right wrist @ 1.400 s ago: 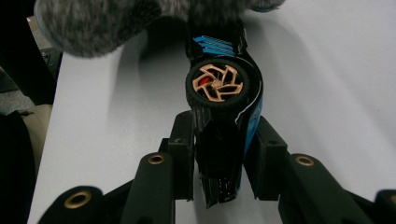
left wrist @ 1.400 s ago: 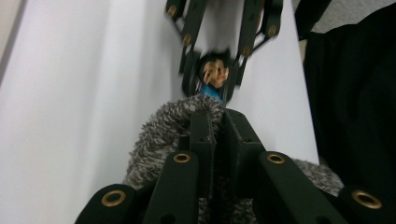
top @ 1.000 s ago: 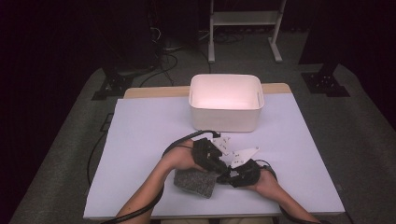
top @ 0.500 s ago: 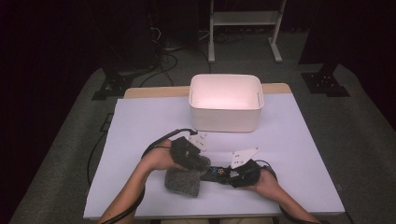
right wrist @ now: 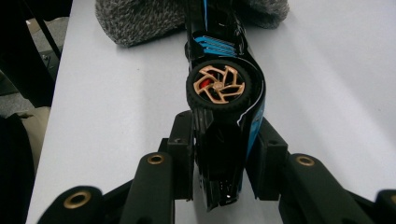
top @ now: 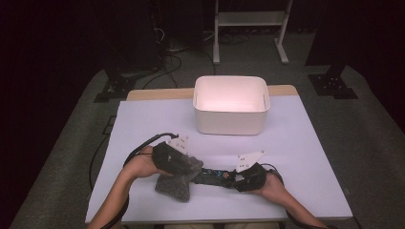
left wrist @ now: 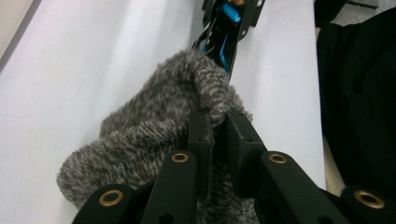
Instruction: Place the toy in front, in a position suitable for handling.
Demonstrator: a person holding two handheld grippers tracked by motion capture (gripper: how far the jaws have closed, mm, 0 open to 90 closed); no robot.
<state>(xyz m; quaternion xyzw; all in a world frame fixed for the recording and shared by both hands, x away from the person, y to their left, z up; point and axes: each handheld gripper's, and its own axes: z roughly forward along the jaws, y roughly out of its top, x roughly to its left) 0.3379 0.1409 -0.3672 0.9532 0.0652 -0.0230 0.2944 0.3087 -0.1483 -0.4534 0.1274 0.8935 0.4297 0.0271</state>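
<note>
Two grippers share the work: the left gripper (left wrist: 217,135) is pinched tight on the rim of a grey fuzzy pouch (top: 174,183), and the right gripper (right wrist: 224,144) clamps one end of a black toy car (right wrist: 224,93) turned on its side. Judging by this, the car is mostly out, its far end just at the pouch mouth. Its long axis runs left to right along the near edge of the table (top: 310,143), and the white bin (top: 231,105) waits well beyond.

White bin (top: 231,106) stands empty on the table (top: 143,124), at the far edge, near centre. Beyond the table: white frame legs (top: 248,28), tangled cables (top: 167,52), grey floor mat (top: 76,143).
</note>
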